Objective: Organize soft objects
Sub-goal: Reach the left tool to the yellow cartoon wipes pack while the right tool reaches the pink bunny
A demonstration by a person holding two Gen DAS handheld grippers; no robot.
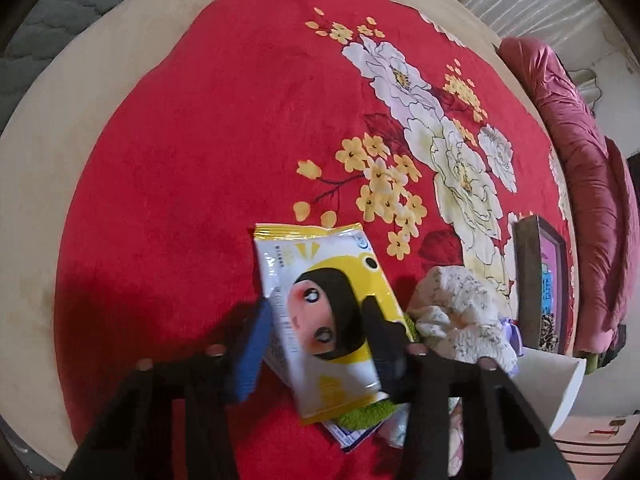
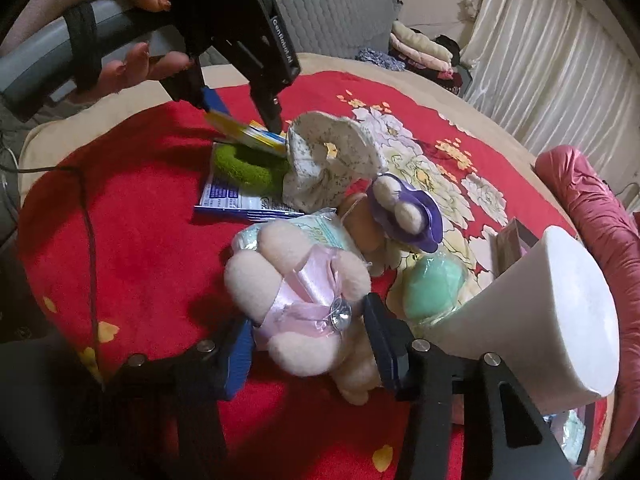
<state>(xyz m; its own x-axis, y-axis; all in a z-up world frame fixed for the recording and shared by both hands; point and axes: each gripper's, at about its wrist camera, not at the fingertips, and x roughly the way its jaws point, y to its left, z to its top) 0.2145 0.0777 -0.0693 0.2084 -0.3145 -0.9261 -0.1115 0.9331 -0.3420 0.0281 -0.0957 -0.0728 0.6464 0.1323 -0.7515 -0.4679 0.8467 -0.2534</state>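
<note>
Red floral blanket (image 1: 192, 168) covers the bed; all the soft stuff sits on it.

Left gripper (image 1: 320, 332): fingers clamped on a yellow-and-white wipes pack (image 1: 320, 312) with a cartoon face. Blue pad (image 1: 250, 354) is on one long edge, the dark finger (image 1: 380, 340) on the other. Pack's far end sticks out past the fingertips; near end runs back between the fingers. In the right wrist view the same gripper (image 2: 240, 114) holds the pack (image 2: 250, 134) tilted, just above a green fuzzy ring (image 2: 248, 170).

Under the green ring: a blue-and-white flat packet (image 2: 232, 200), lying on the blanket. Just beyond the left gripper's dark finger: a crumpled cream floral cloth (image 2: 320, 160), touching the ring.

Right gripper (image 2: 308, 336): fingers closed on a beige plush bear (image 2: 296, 292) in a pink satin dress with a shiny button. Blue pad (image 2: 236, 360) on one side, dark finger (image 2: 380, 344) on the other, the bear squeezed between. A light-blue pack (image 2: 320, 232) lies beyond the fingertips, partly under the bear.

Further past the right fingertips: a second small plush in purple (image 2: 404, 208), touching the cream cloth. Beside the dark finger: a mint-green soft pack (image 2: 434, 284), up against a white container (image 2: 560, 308). A dark picture frame (image 1: 536, 280) stands behind that container. Dark-red quilt (image 2: 592, 208) is bunched along the far edge of the bed, well apart from both grippers.
</note>
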